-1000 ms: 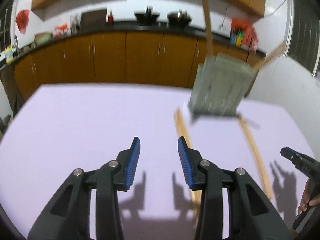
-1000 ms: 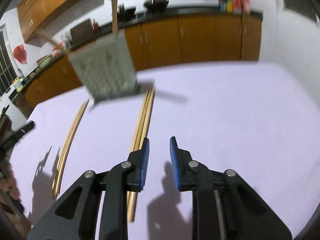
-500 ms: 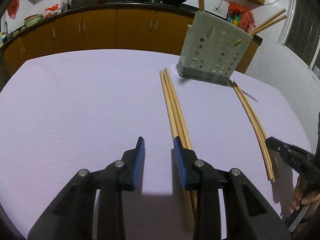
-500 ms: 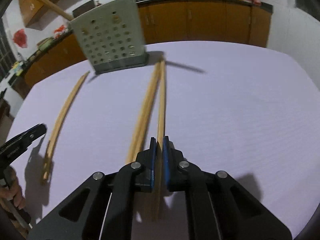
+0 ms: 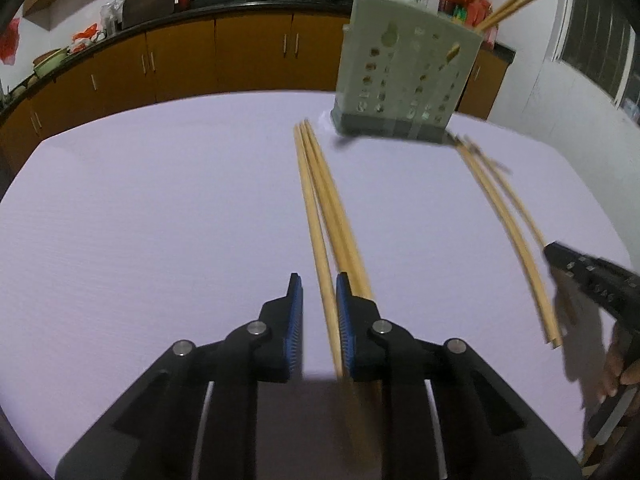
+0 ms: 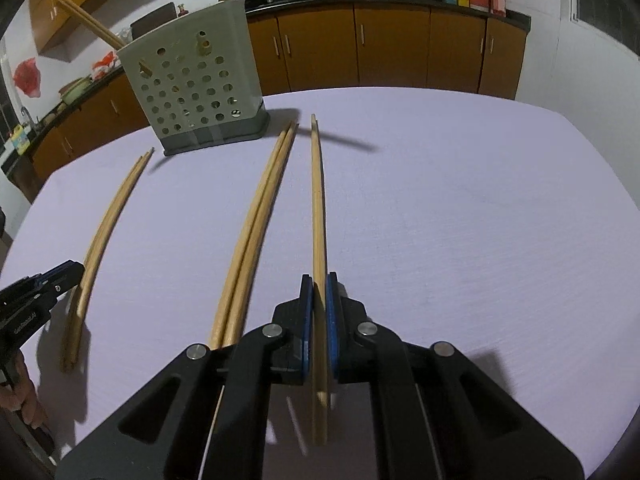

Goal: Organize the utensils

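Both wrist views look low across the table (image 5: pixel 160 220) toward the holder (image 5: pixel 404 76).

Dim indoor light, fisheye-bent edges, dark vignetted corners, soft shadows, slight motion blur up close.

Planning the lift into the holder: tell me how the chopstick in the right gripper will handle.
The chopstick looks like thin straight wood, so probably stiff and light. The right gripper is shut on it near one end, most of its length sticking out ahead, so it may pivot or droop. If dropped on the table, it would likely roll.
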### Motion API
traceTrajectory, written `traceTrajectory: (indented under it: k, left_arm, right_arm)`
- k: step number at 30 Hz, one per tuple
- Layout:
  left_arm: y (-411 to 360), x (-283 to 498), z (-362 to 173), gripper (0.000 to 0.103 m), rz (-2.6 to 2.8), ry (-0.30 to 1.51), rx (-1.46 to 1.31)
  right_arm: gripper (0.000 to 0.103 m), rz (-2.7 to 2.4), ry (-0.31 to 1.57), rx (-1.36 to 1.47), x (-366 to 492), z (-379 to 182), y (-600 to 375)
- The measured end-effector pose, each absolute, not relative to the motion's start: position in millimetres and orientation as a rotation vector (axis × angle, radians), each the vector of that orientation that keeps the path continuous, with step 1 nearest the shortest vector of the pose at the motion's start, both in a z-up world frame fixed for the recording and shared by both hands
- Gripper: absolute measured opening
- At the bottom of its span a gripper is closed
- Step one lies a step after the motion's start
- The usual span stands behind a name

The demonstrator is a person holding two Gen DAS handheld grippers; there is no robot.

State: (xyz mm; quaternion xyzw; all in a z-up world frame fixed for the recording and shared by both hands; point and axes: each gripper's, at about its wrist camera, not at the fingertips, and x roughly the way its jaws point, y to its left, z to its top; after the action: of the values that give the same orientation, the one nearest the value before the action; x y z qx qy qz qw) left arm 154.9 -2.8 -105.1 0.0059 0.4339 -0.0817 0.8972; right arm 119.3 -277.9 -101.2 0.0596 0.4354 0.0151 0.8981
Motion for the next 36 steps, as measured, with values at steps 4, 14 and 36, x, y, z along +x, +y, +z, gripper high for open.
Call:
traceTrajectory:
  k: [4,14,36]
  left_arm:
    - [-8,157,-106,0.018,-0.159,0.895,0.03]
    - [36,171,-106,0.008,-0.03,0.899,-0.021]
    - [45,169,-107,0.01,-0.038,0.894,-0.063]
  right_arm:
    - [0.008,0.039,0.903,0.112,116,-101,-276]
    - [0.008,-0.02,0.888,0.117,126,-101,-289]
    - [0.009,-0.016,0.876,0.099,123,-103,-287]
